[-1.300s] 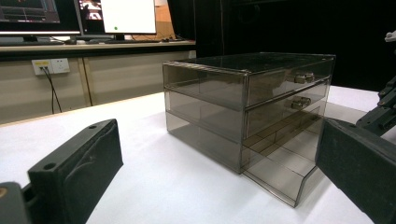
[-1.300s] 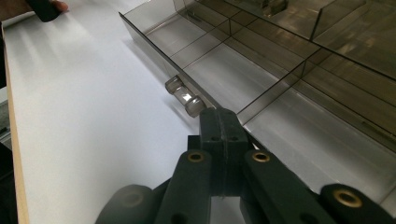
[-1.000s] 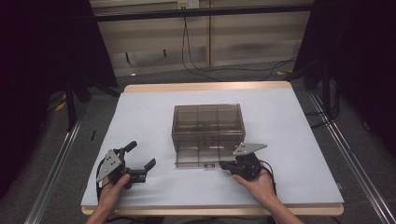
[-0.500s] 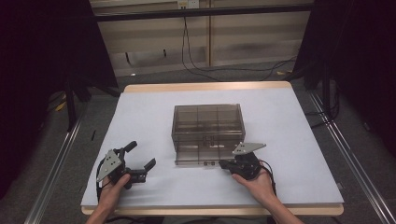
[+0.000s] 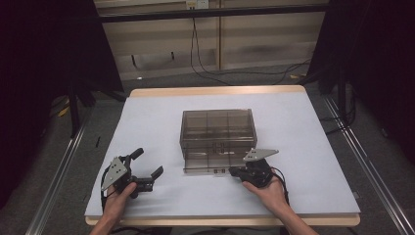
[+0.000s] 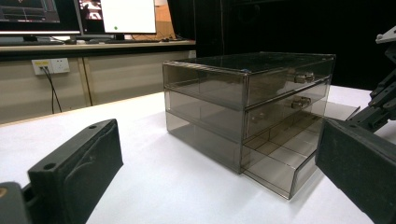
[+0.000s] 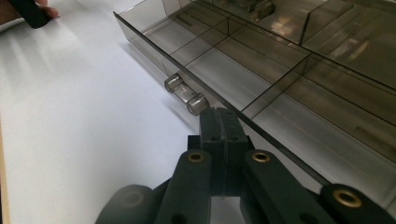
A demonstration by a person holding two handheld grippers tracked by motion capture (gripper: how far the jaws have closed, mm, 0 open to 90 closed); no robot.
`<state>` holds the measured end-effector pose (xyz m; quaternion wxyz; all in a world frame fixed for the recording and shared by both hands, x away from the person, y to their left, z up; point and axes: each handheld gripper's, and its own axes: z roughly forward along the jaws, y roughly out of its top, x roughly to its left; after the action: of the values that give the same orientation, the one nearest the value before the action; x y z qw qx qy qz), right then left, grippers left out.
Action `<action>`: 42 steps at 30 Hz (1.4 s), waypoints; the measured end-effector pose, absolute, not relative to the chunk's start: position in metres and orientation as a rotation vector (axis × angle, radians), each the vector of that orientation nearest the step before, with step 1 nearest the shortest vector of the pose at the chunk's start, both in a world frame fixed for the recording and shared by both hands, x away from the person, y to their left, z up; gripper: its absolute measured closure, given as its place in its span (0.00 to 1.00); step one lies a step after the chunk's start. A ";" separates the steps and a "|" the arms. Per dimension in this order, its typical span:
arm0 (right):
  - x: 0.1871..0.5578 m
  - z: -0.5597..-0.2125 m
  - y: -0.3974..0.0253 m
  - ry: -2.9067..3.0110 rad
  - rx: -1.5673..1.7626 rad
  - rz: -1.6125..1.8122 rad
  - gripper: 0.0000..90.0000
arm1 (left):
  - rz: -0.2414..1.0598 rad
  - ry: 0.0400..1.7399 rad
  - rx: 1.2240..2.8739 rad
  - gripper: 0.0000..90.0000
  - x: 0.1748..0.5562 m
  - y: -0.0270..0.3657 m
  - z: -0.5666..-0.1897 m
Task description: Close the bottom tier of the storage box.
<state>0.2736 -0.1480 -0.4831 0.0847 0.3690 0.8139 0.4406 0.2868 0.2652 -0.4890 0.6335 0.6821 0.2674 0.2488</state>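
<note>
A: Right, where's the box rel. to the jaws?

B: The smoky translucent plastic three-drawer cabinet [image 5: 218,134] sits mid white counter [image 5: 147,122], just ahead of the right gripper [image 5: 236,171]. Its bottom drawer [image 5: 215,165] is pulled partway out toward the person.

A: And the right jaws?

B: Pressed flat together, nothing between them. In the right gripper view their tips sit right at the front wall of the bottom drawer [image 7: 261,70], just beside its clear double-knob handle [image 7: 186,95]; can't tell if they touch it.

A: Left side?

B: The left gripper [image 5: 147,169] is held low over the counter, well apart from the cabinet, jaws spread wide, holding nothing. In the left gripper view the cabinet [image 6: 247,107] stands ahead between the two black pads, w/ the open drawer [image 6: 289,158] nearer the right-hand pad.

A: Inside the drawer?

B: Divider walls split it into compartments.
</note>
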 end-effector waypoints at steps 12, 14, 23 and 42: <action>0.276 -0.482 -0.144 2.431 1.093 1.311 1.00 | 0.562 0.613 1.559 0.01 0.287 0.265 -0.489; 0.276 -0.482 -0.144 2.430 1.094 1.314 1.00 | 0.562 0.614 1.559 0.01 0.287 0.265 -0.489; 0.276 -0.481 -0.140 2.426 1.090 1.304 1.00 | 0.563 0.615 1.559 0.01 0.287 0.265 -0.489; 0.283 -0.478 -0.132 2.456 1.094 1.293 1.00 | 0.572 0.602 1.571 0.01 0.287 0.266 -0.489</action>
<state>0.2830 -0.1317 -0.4779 0.0789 0.3656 0.8207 0.4319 0.2867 0.2657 -0.4888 0.6305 0.6863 0.2628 0.2498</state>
